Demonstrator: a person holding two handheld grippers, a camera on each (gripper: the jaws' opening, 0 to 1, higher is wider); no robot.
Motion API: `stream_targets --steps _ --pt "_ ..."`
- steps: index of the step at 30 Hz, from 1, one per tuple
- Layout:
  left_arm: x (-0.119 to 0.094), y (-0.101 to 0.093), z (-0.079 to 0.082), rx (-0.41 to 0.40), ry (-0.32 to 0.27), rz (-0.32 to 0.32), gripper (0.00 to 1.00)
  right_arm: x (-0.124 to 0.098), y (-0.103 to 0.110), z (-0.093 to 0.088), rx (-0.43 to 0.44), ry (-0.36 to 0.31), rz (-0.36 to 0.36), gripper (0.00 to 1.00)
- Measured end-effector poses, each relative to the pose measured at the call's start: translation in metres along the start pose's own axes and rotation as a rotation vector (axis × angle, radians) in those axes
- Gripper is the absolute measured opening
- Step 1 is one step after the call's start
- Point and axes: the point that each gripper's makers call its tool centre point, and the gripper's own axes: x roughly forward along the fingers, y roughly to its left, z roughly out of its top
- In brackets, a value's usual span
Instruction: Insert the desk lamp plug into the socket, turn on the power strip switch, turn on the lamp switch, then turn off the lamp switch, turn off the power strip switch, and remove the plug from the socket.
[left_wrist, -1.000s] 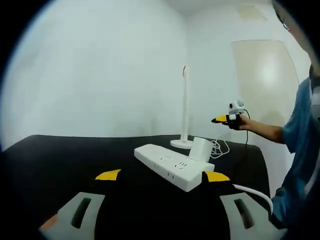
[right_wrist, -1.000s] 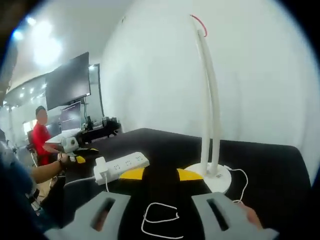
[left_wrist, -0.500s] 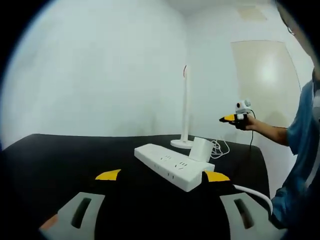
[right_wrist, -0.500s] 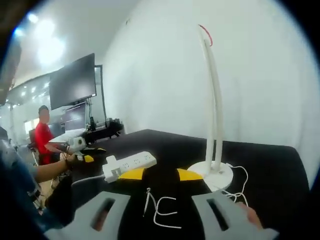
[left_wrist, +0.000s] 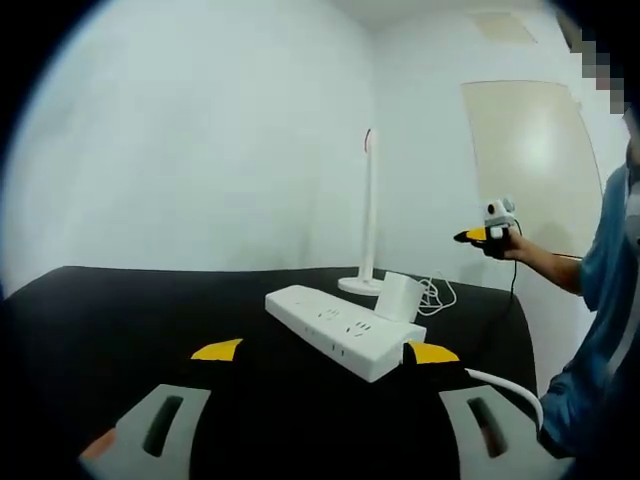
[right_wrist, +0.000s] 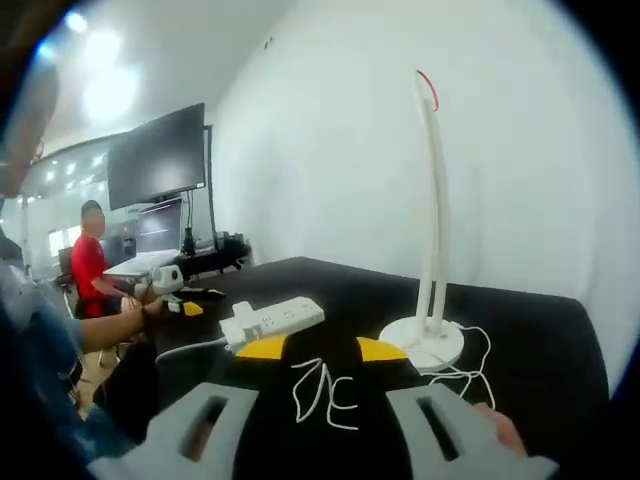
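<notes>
- Spreading apart with nothing held, the left gripper (left_wrist: 325, 351) has fingers (left_wrist: 217, 349) low over the black bench (left_wrist: 120, 320), near the power strip (left_wrist: 340, 330) with a white plug (left_wrist: 398, 298).
- Right gripper (right_wrist: 320, 348) fingers (right_wrist: 262, 346) parted, empty, above the loose cord (right_wrist: 322, 390); lamp (right_wrist: 432, 230) beyond.

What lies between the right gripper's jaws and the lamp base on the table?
In the right gripper view, loose loops of white cord lie on the black table between the right gripper and the lamp base.
</notes>
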Motion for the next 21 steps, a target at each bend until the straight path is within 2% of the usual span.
stream_targets --steps 6,14,16,18,21 --pt "0.0 0.005 0.0 -0.003 -0.002 -0.001 0.6 -0.005 0.003 -0.004 0.018 -0.01 -0.005 0.27" --pt "0.001 -0.004 -0.001 0.006 0.014 -0.005 0.6 -0.015 -0.001 -0.022 0.054 -0.015 -0.039 0.27" --pt "0.001 -0.006 -0.003 0.009 0.023 -0.008 0.6 -0.018 -0.002 -0.027 0.071 -0.024 -0.053 0.27" --pt "-0.001 0.001 -0.003 0.009 0.026 -0.009 0.6 -0.02 -0.005 -0.029 0.084 -0.038 -0.065 0.27" --pt "-0.001 -0.003 -0.003 0.01 0.028 -0.009 0.6 -0.024 -0.005 -0.03 0.113 -0.08 -0.066 0.27"
